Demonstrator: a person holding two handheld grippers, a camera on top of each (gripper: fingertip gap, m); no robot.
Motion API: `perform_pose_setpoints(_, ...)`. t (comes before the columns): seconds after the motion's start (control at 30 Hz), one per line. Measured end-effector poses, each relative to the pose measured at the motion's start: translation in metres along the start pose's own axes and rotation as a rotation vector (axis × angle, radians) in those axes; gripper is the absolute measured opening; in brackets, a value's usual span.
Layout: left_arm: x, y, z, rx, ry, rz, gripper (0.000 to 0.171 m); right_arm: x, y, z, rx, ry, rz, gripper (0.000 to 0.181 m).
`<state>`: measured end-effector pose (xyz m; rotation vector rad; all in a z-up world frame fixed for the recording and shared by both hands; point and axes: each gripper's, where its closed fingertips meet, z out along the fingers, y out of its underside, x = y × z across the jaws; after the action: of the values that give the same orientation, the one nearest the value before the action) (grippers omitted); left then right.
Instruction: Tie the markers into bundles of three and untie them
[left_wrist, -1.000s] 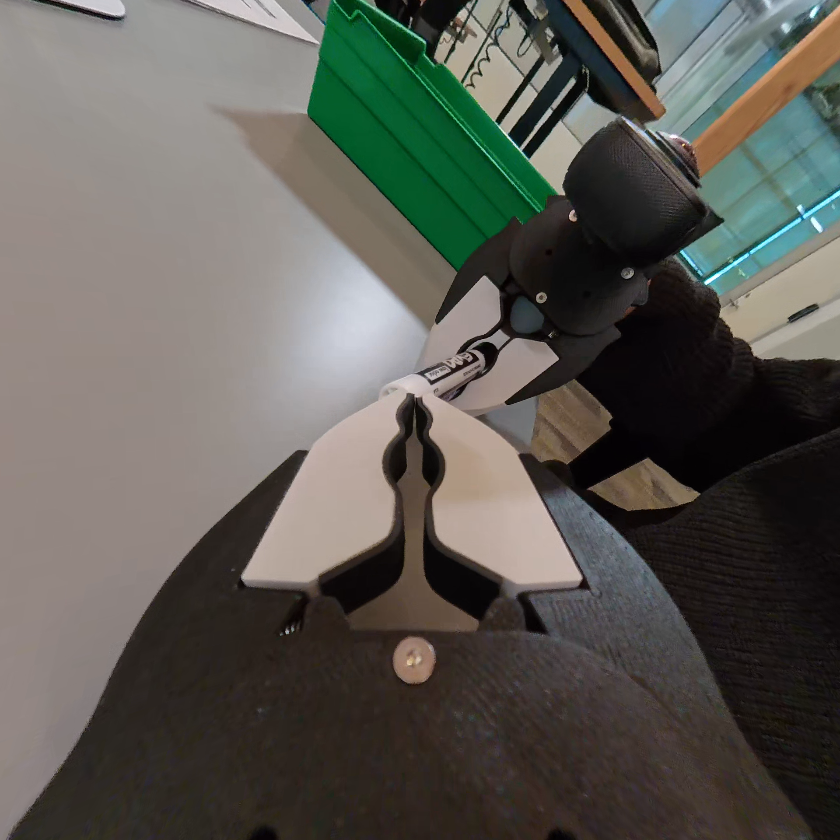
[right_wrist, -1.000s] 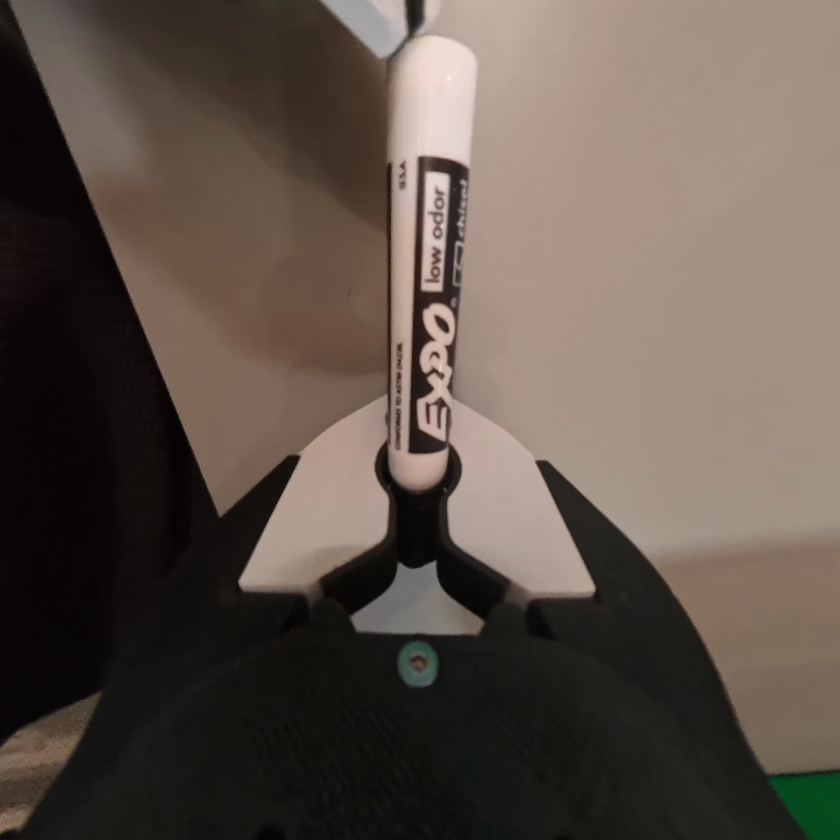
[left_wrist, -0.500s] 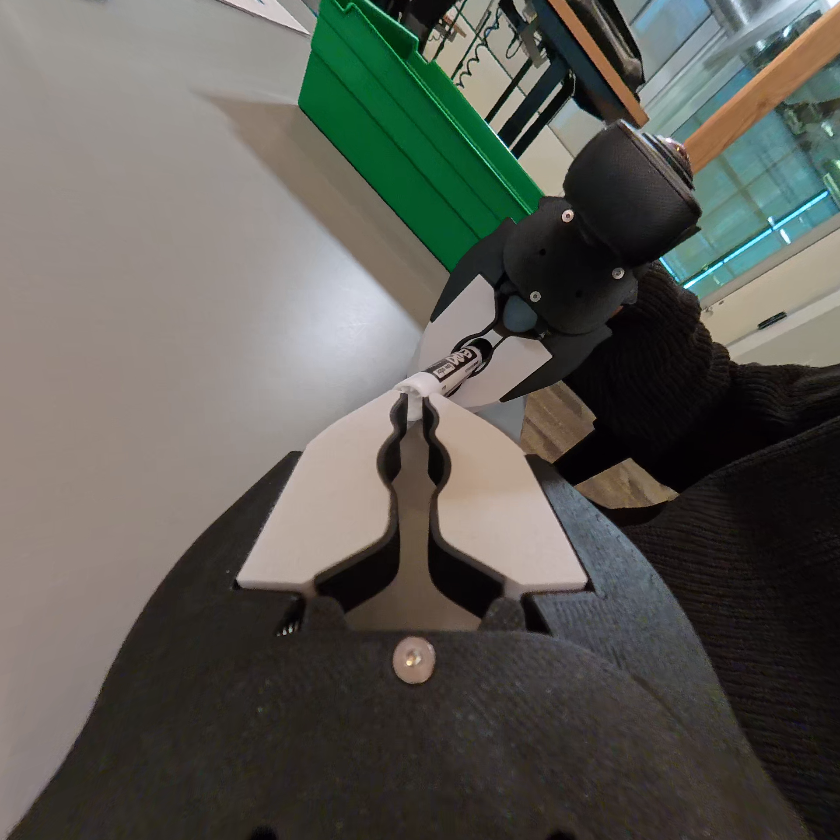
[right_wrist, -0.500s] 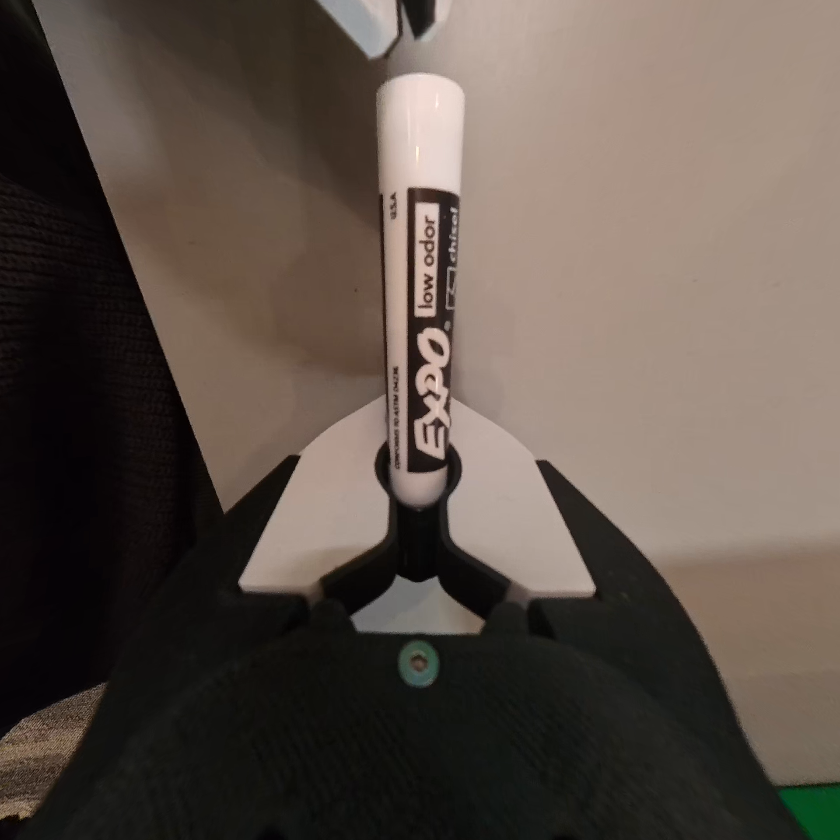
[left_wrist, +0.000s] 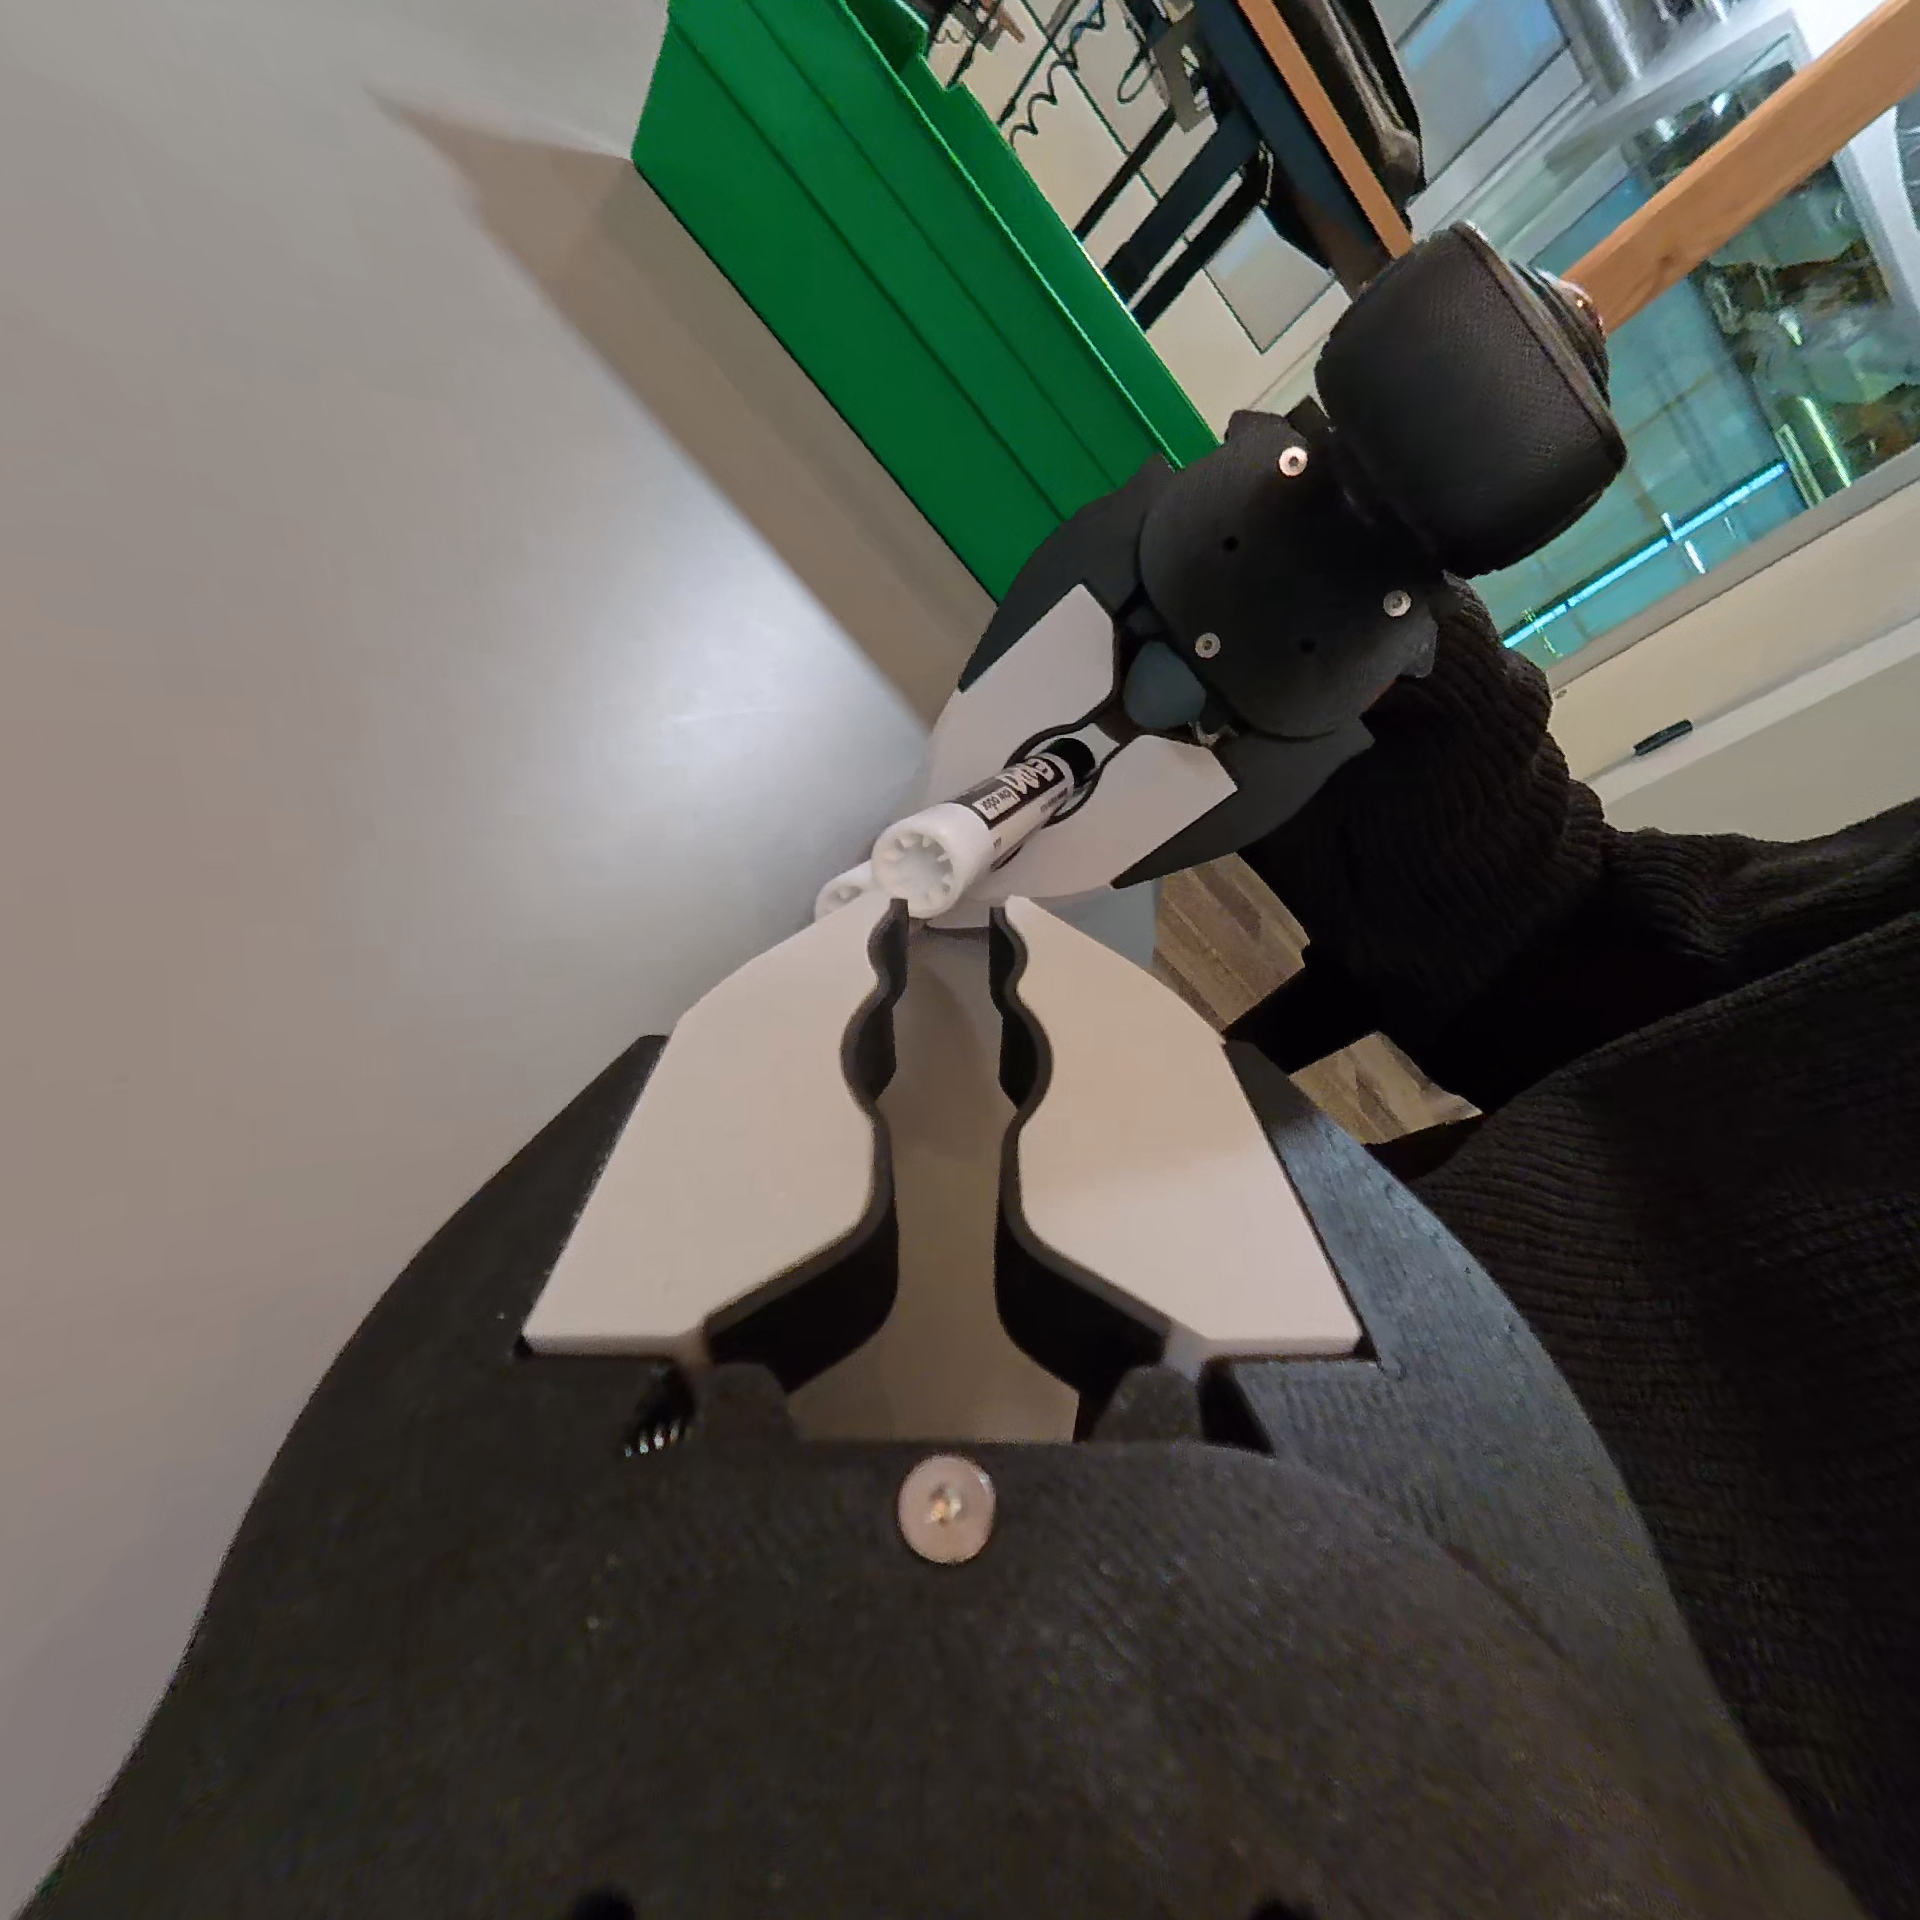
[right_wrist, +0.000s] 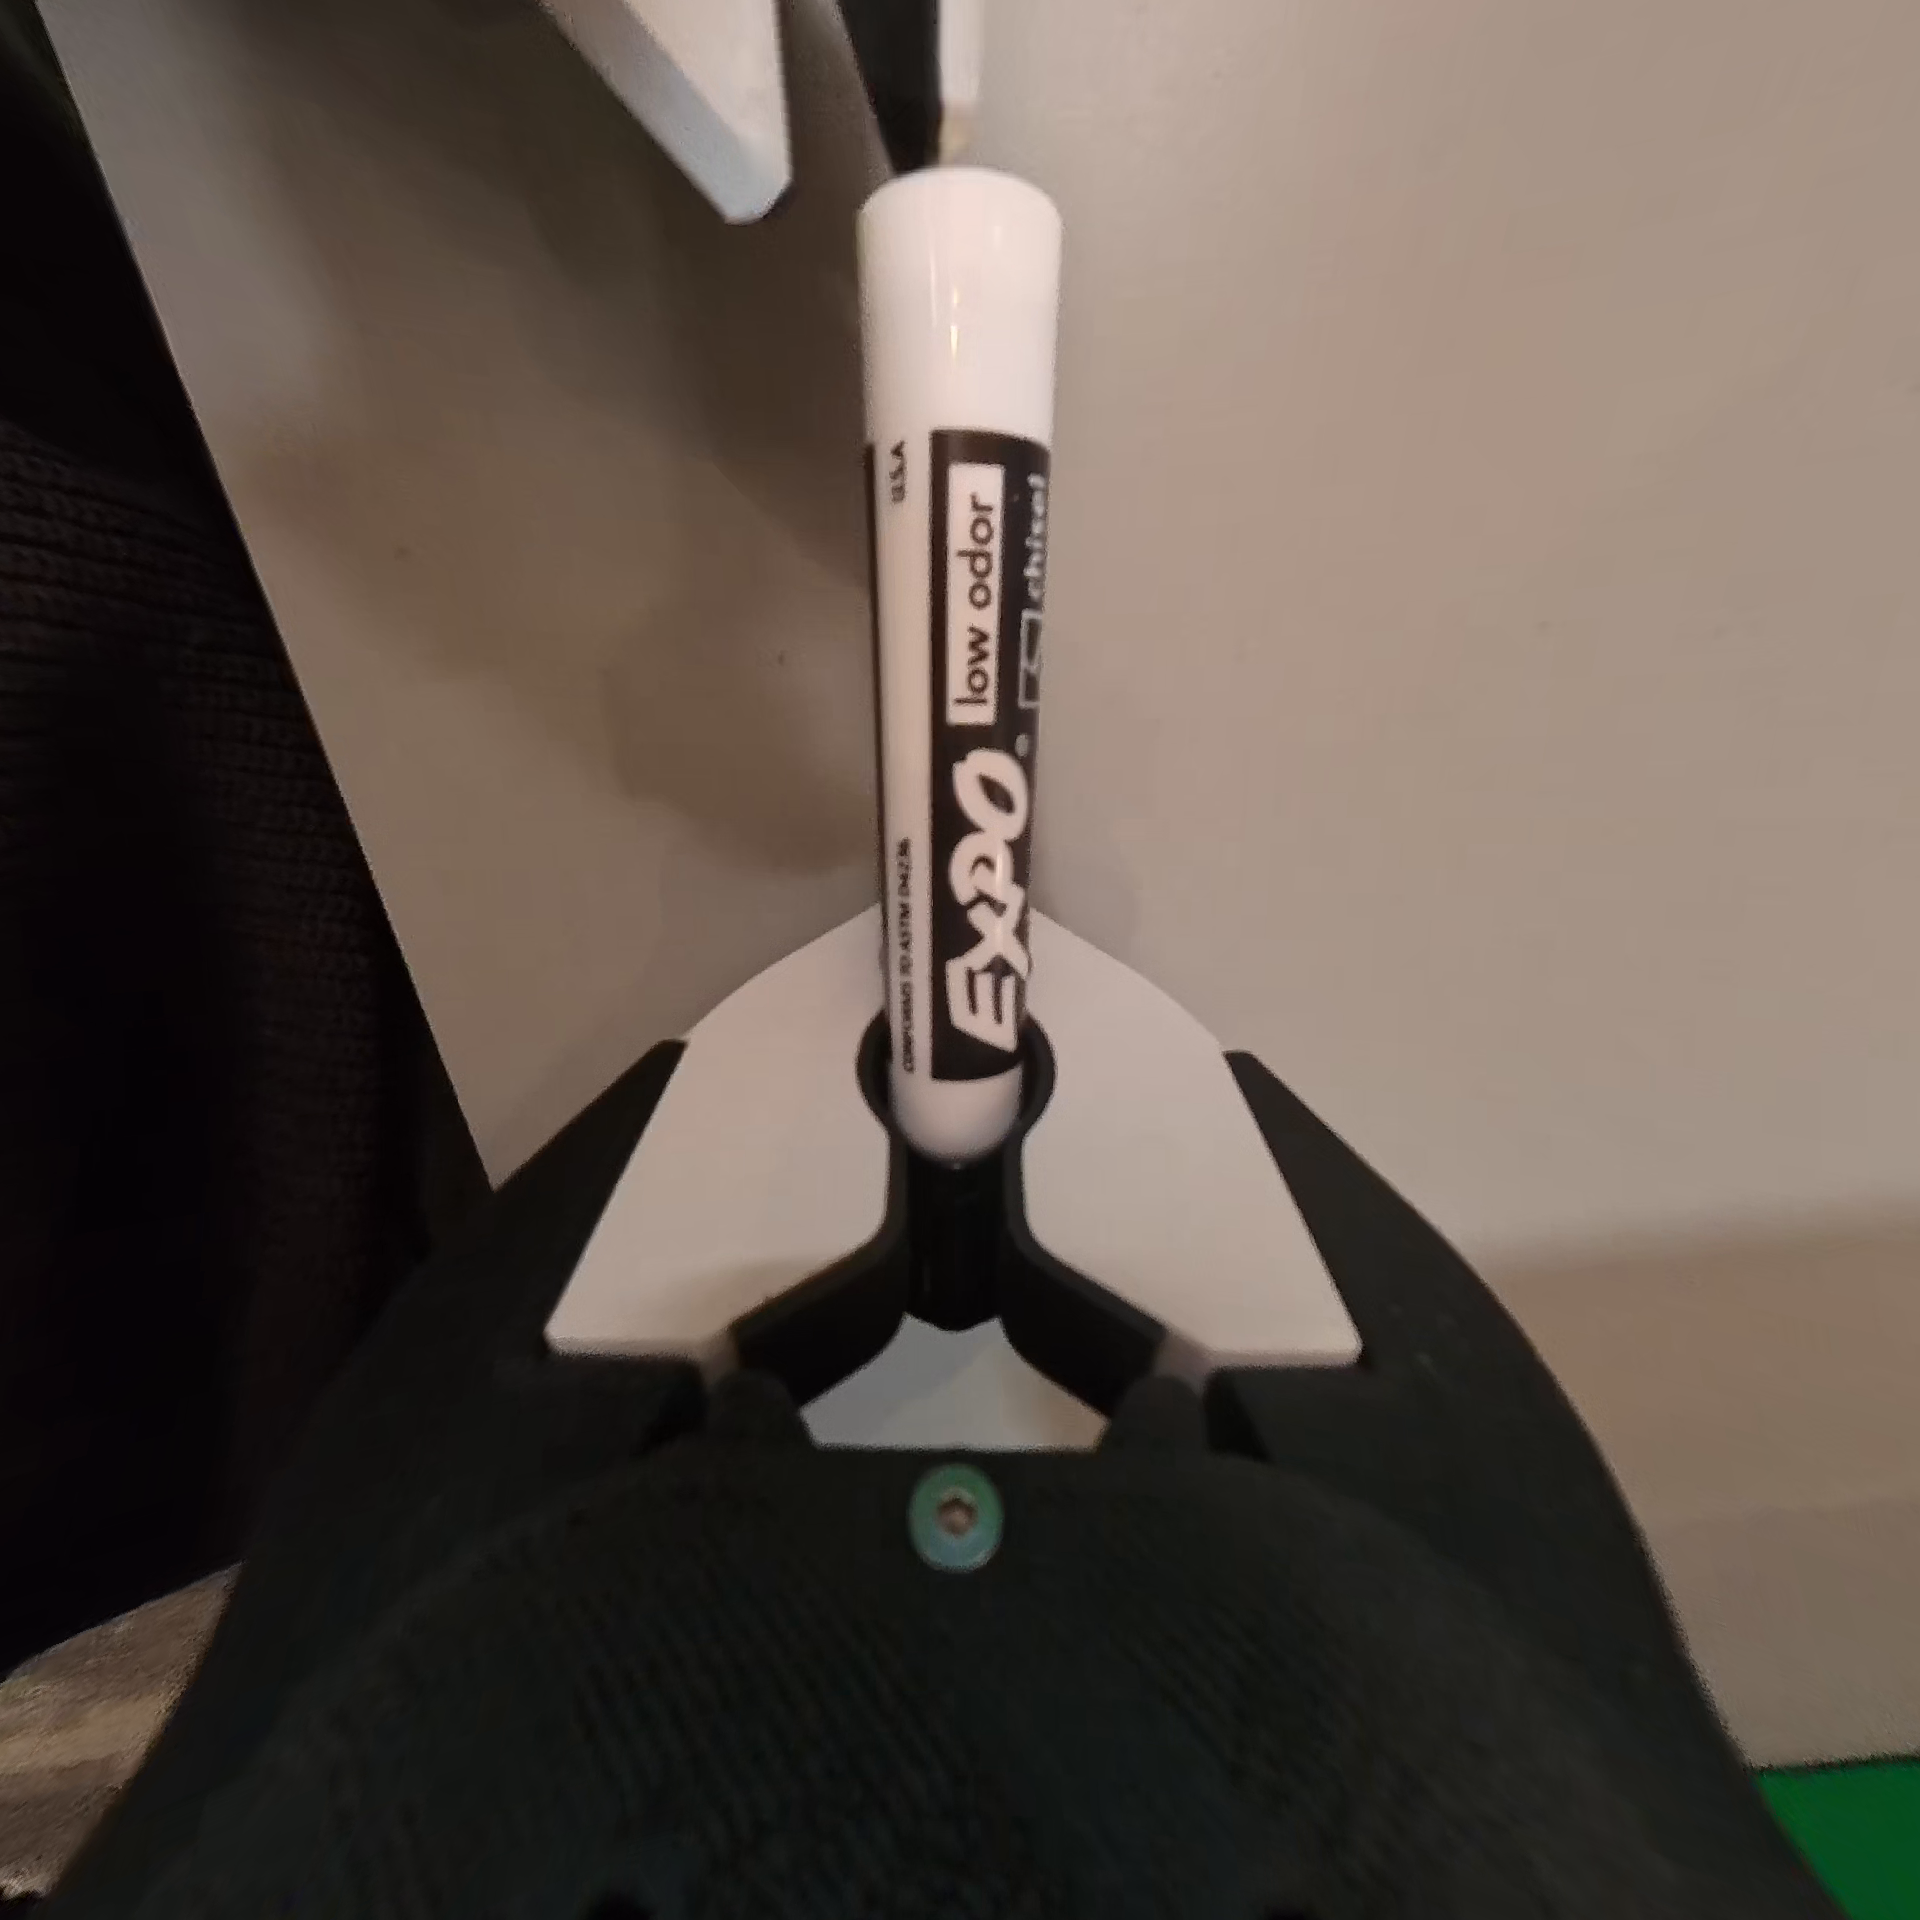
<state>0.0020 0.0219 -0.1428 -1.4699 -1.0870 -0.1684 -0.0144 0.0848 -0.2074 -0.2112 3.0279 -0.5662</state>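
Note:
My right gripper (right_wrist: 956, 935) is shut on a white marker with a black label (right_wrist: 961, 644), gripping it near its black end so that the white barrel sticks out past the fingertips. In the left wrist view the marker (left_wrist: 982, 816) points its ribbed white end at my left gripper (left_wrist: 948, 920). That gripper is open and empty, its tips just under the marker's end; I cannot tell if they touch. The left gripper's white fingers (right_wrist: 727, 114) show at the top of the right wrist view, to either side of the marker's end. Both grippers hover over a grey table (left_wrist: 312, 623).
A green plastic bin (left_wrist: 883, 312) stands on the table beyond the grippers and shows as a green corner in the right wrist view (right_wrist: 1849, 1860). A person's black knit sleeve (left_wrist: 1455, 852) holds the right gripper (left_wrist: 1049, 769). Dark table legs and windows lie behind. Spacing between my two grippers at the tips: around 10 cm.
My left gripper's jaws have spread from nearly shut at the marker's end to clearly open. The right gripper has kept its hold on the marker.

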Motion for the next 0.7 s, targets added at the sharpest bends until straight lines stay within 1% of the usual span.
perform_pose_setpoints(0.07, 0.005, 0.000, 0.001, -0.004, 0.017, 0.019, 0.019, 0.003, -0.003, -0.002, 0.023, 0.029, -0.031, 0.015)
perform_pose_setpoints(0.17, 0.005, 0.002, 0.002, -0.021, -0.006, 0.060, 0.022, 0.003, -0.004, -0.004, 0.040, 0.040, -0.072, 0.015)
perform_pose_setpoints(0.3, 0.003, 0.008, 0.005, -0.067, -0.030, 0.093, 0.022, 0.005, 0.002, -0.004, 0.014, 0.057, -0.104, 0.015)
perform_pose_setpoints(0.43, 0.005, 0.015, 0.007, -0.108, -0.026, 0.112, 0.022, 0.005, 0.009, -0.006, -0.013, 0.059, -0.122, 0.015)
perform_pose_setpoints(0.53, 0.008, 0.019, 0.009, -0.133, -0.012, 0.129, 0.024, 0.004, 0.011, -0.008, -0.017, 0.050, -0.127, 0.015)
perform_pose_setpoints(0.7, 0.020, 0.018, 0.010, -0.117, 0.056, 0.141, 0.027, 0.001, 0.015, -0.008, -0.042, 0.034, -0.137, 0.015)
